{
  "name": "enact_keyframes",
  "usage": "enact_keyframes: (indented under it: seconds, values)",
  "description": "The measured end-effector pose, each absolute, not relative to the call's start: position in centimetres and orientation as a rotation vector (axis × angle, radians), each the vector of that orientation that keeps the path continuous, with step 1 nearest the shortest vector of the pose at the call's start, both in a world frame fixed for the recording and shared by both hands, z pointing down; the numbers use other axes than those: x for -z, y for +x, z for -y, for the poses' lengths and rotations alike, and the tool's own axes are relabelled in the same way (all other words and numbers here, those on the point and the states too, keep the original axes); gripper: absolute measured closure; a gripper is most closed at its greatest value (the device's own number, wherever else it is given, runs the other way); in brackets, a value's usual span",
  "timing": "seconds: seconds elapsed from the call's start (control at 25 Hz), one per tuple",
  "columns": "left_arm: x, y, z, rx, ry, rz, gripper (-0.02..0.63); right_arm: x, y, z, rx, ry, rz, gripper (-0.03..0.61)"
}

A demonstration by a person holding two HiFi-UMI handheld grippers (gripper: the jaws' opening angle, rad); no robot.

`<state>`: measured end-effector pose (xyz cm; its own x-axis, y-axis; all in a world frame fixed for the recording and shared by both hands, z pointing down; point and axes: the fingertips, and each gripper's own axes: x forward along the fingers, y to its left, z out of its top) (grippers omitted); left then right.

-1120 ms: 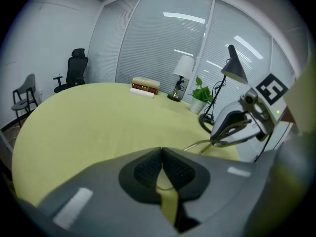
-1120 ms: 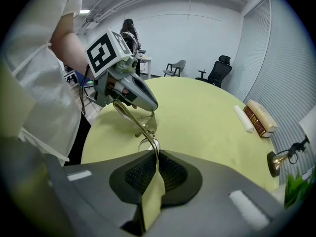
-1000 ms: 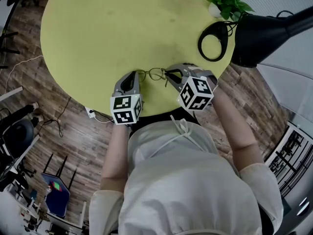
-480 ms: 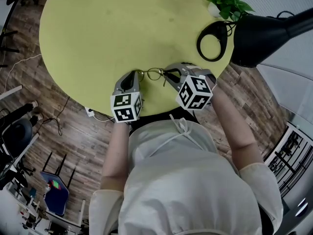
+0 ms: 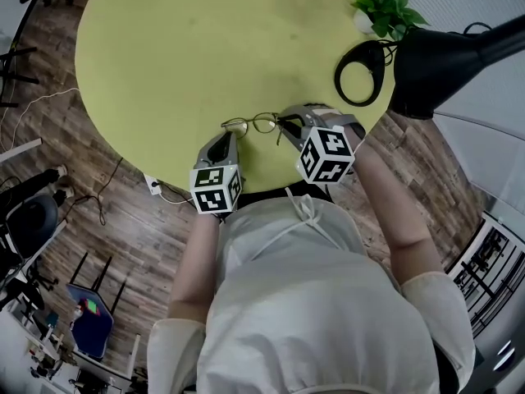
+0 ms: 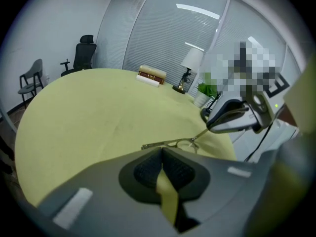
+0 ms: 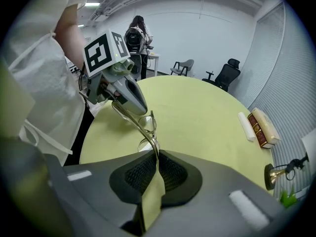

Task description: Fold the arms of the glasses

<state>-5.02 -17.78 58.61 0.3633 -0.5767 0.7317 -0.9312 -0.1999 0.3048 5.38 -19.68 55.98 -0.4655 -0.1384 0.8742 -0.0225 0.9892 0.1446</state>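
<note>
Glasses (image 5: 262, 123) arm pinched in right tool (image 5: 284, 122), lenses just beyond.

Round yellow-green table (image 5: 189, 48). Head view, read from the table centre: potted plant (image 5: 384, 2) on the rim at 2 o'clock, black ring base (image 5: 359, 72) at 3 o'clock, glasses (image 5: 256, 124) near the rim at 5 o'clock. Left gripper view: stacked books (image 6: 151, 74) and small table lamp (image 6: 190, 65) at the far rim, 12 to 1 o'clock.

Table (image 5: 164, 56): wide bare top far and left. Obstacles: black lamp (image 5: 443, 56), potted plant (image 5: 385, 2) at right edge; glasses (image 5: 262, 123) at near edge.
</note>
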Motion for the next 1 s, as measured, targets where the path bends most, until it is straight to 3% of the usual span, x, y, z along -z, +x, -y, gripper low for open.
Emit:
enact_keyframes:
  seconds: [1.0]
  values:
    - [-61.1, -5.3, 17.1, -0.637, 1.815, 1.262, 0.606, -56.2, 3.0, 19.1, 0.149, 0.102, 1.932, 0.555]
